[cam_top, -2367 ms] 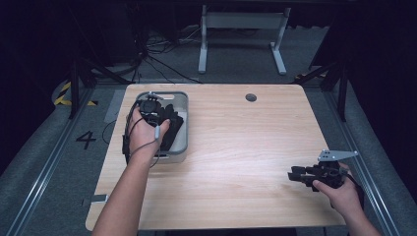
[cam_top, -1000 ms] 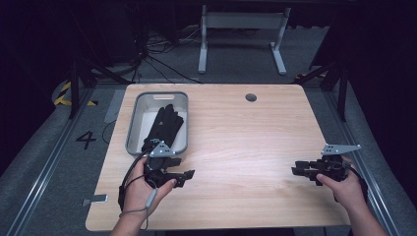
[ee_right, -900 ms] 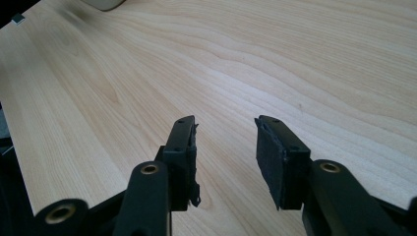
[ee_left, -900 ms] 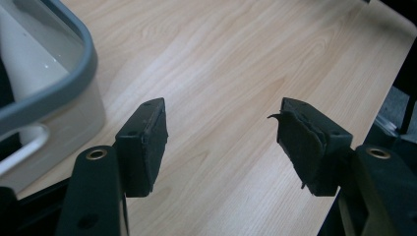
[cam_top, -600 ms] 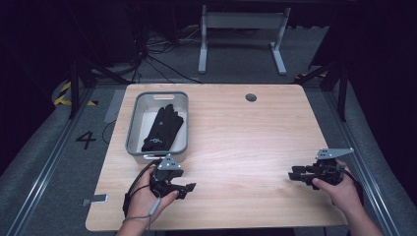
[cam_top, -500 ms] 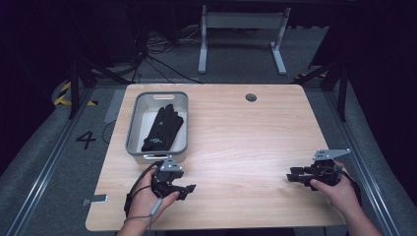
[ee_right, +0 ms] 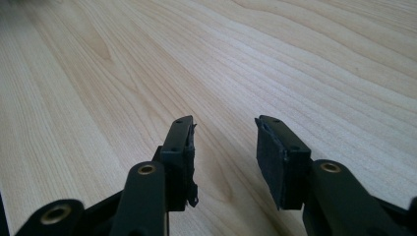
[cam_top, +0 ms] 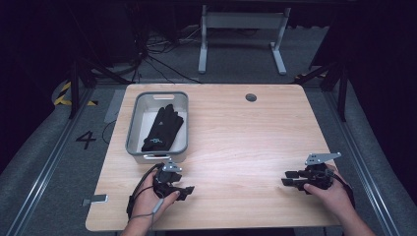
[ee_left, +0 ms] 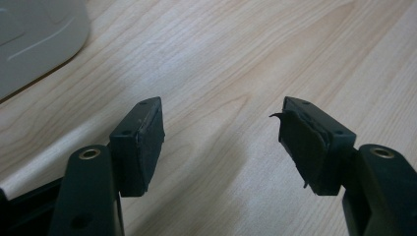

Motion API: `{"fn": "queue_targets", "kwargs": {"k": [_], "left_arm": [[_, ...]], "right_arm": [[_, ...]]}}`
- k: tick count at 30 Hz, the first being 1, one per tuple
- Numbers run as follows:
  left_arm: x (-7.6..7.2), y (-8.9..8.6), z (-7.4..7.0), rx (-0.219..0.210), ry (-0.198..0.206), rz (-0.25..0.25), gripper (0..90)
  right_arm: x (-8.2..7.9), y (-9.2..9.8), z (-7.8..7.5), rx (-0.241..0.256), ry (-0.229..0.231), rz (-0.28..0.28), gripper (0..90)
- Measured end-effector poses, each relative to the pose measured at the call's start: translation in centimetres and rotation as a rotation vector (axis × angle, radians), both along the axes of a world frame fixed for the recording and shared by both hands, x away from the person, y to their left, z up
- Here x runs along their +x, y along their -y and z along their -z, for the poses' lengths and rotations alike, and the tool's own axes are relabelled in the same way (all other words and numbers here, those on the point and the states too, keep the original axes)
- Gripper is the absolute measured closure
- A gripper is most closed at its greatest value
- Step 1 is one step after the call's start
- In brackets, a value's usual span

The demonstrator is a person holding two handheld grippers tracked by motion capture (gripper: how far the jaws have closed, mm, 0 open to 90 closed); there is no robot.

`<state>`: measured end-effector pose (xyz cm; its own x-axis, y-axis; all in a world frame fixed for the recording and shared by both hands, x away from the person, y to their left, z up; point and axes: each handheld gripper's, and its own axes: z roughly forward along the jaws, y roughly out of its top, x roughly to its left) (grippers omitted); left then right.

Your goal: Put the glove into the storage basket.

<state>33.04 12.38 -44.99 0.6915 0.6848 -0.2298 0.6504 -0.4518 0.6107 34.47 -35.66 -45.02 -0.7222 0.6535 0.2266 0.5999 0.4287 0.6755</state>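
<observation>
A black glove [cam_top: 162, 128] lies inside a grey metal tray [cam_top: 134, 129] at the table's left. My left gripper [cam_top: 187, 190] rests low on the wood just in front of the tray, near the front edge, pointing right. Its jaws stand wide apart with nothing between them [ee_left: 219, 142]; the tray's corner [ee_left: 34, 39] shows at upper left in the left gripper view. My right gripper [cam_top: 289, 178] sits near the front right of the table, pointing left. Its jaws are open over bare wood [ee_right: 223, 157].
The wooden table [cam_top: 236, 137] has a round cable hole [cam_top: 251, 97] at the back centre. A white table frame [cam_top: 241, 29] stands on the floor beyond. A small grey tab [cam_top: 96, 199] sits at the front left edge.
My left gripper left the glove in the tray and drew back toward the front edge, settling on the wood with jaws open. The right gripper shifted only slightly.
</observation>
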Motion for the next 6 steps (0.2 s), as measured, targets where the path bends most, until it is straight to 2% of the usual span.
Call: {"fn": "queue_targets", "kwargs": {"k": [6], "left_arm": [[0.04, 0.14, -0.18, -0.023, 0.007, 0.009, 33.7]], "right_arm": [[-0.13, 0.24, -0.05, 0.005, 0.002, 0.010, 59.3]]}}
